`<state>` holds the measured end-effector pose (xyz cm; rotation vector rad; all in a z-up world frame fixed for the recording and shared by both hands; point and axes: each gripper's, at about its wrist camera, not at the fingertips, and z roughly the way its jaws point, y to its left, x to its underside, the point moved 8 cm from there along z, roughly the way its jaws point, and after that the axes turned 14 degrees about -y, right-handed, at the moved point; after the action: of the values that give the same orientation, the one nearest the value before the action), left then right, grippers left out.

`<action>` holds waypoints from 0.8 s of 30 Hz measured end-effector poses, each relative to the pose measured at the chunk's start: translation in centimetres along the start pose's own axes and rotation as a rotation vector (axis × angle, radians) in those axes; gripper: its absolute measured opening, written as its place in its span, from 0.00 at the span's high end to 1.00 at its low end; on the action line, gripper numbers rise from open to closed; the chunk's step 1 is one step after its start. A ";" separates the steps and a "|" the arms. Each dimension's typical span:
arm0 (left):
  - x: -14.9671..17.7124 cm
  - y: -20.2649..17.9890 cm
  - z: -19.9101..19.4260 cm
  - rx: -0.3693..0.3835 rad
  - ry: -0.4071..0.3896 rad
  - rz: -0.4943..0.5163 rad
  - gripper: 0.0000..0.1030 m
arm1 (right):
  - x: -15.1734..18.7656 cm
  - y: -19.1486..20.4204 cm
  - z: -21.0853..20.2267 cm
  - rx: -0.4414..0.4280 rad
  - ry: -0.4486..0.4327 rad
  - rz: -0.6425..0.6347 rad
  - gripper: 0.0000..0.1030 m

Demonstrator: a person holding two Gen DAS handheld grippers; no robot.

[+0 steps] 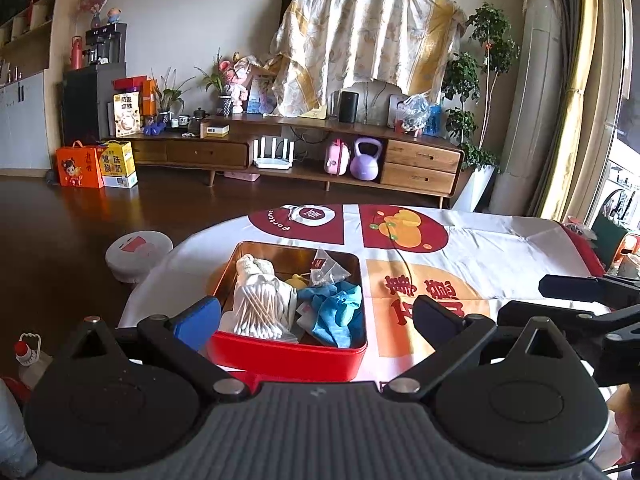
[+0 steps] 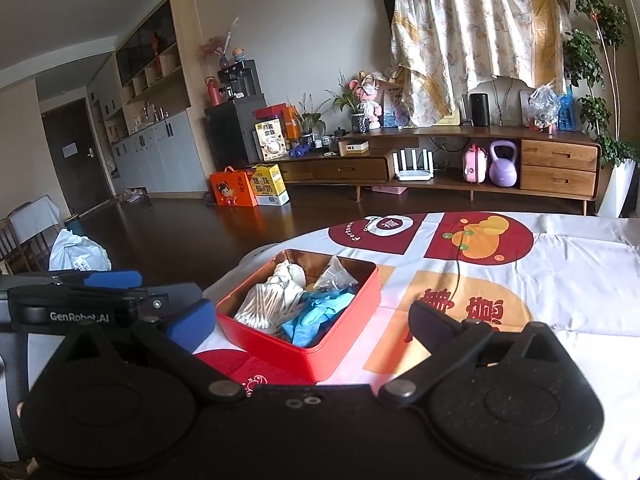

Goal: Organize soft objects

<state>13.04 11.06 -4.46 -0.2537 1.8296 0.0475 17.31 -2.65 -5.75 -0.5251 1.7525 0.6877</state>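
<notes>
An open red tin sits on the table near its front left edge. It holds a bag of cotton swabs, a white cloth, crumpled blue gloves and a clear packet. My left gripper is open, its fingers straddling the tin's near end, holding nothing. To the tin's right, my right gripper is open and empty, angled at the tin. Each gripper shows at the edge of the other's view: the right gripper, the left gripper.
A white cloth with red and orange prints covers the table, and a thin dark cable runs across it. A robot vacuum and a white bag sit on the dark floor to the left. A wooden TV cabinet lines the far wall.
</notes>
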 end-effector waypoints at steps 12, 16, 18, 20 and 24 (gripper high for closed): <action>-0.8 -0.8 -1.1 0.007 -0.034 0.027 0.00 | -0.8 0.2 -1.2 0.026 -0.032 -0.003 0.00; -0.9 -1.0 -1.5 -0.002 -0.045 0.043 0.00 | -0.9 0.2 -1.5 0.026 -0.038 -0.006 0.00; -1.0 -1.2 -1.9 -0.005 -0.056 0.056 0.00 | -0.8 0.3 -1.6 0.026 -0.038 -0.006 0.00; -1.1 -1.3 -2.0 -0.007 -0.059 0.060 0.00 | -0.8 0.2 -1.5 0.027 -0.038 -0.004 0.00; -1.1 -1.5 -2.2 -0.003 -0.053 0.053 0.00 | -0.8 0.2 -1.5 0.027 -0.038 -0.005 0.00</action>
<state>11.53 9.41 -2.63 -0.2040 1.7835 0.0933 16.34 -3.52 -4.64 -0.4942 1.7219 0.6652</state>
